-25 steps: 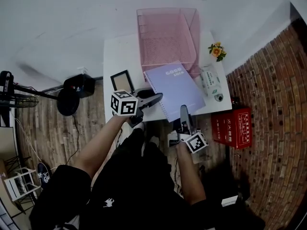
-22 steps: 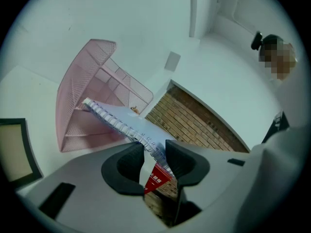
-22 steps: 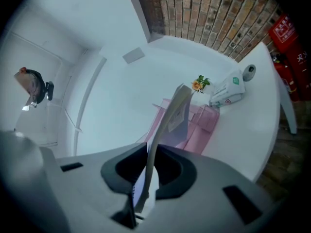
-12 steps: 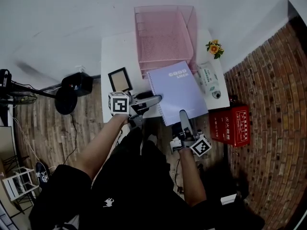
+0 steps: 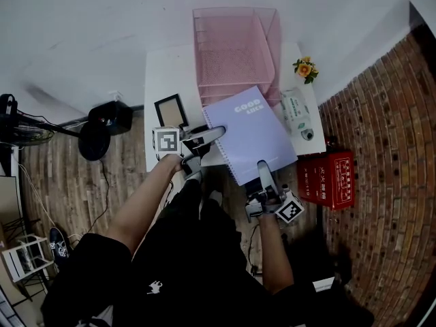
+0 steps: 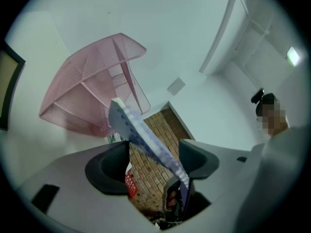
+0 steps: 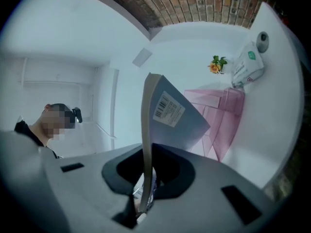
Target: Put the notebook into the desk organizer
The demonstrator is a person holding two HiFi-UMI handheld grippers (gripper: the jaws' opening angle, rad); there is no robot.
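Note:
A lilac spiral notebook is held over the near edge of the white table, its far end just short of the pink mesh desk organizer. My right gripper is shut on the notebook's near edge; in the right gripper view the notebook stands edge-on between the right gripper's jaws. My left gripper is at the notebook's left edge and its jaws are opening. In the left gripper view the notebook's spiral edge crosses the left gripper's gap without touching either pad, with the organizer beyond.
On the table are a black picture frame at the left, and a small flower pot, a tissue pack and a small white device at the right. A red box sits on the floor at the right, black gear at the left.
The left gripper's jaws have spread wide and let go of the notebook's left edge. The right gripper keeps its hold, and the notebook has shifted slightly toward the organizer.

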